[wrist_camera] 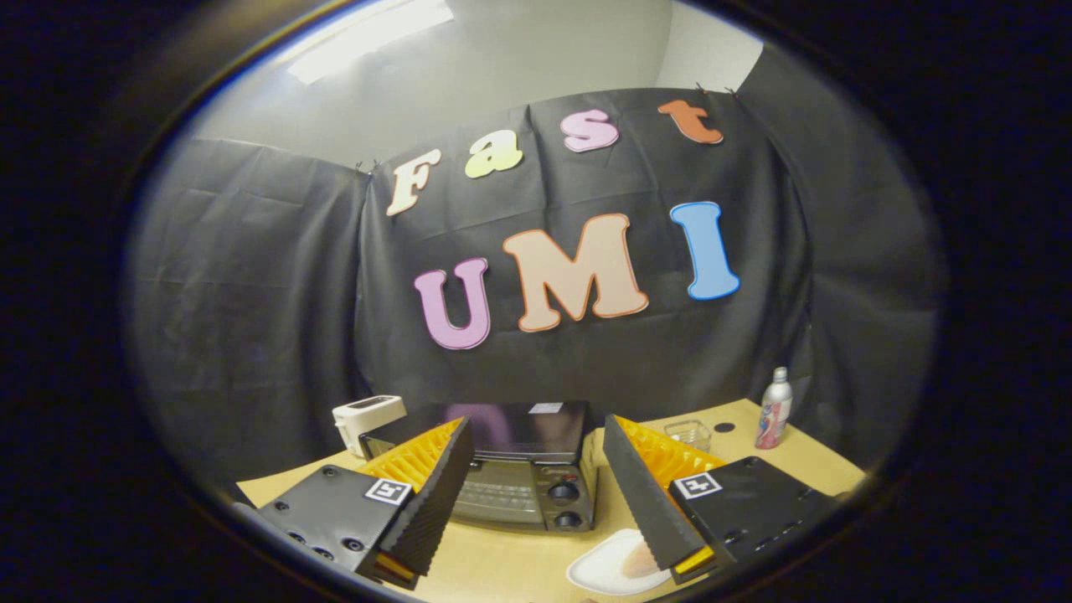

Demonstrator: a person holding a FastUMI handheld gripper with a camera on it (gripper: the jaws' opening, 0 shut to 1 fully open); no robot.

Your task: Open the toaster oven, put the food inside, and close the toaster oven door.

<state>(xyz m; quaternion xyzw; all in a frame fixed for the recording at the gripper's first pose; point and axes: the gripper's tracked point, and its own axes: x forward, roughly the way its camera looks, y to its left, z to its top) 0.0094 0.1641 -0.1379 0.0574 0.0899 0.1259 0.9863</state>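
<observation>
Two fingers of the gripper [532, 469] stand spread, oven [511, 473] at 12 o'clock between them, door shut; plate [607, 569] at 5 o'clock.

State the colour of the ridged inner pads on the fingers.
Orange-yellow ridged pads, seen best in the gripper view; the fingers are open, toaster oven beyond them.

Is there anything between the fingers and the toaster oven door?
Nothing visible. The gripper is open, and the toaster oven sits just ahead between its fingers, door shut. The plate with food lies nearer, by one finger.
</observation>
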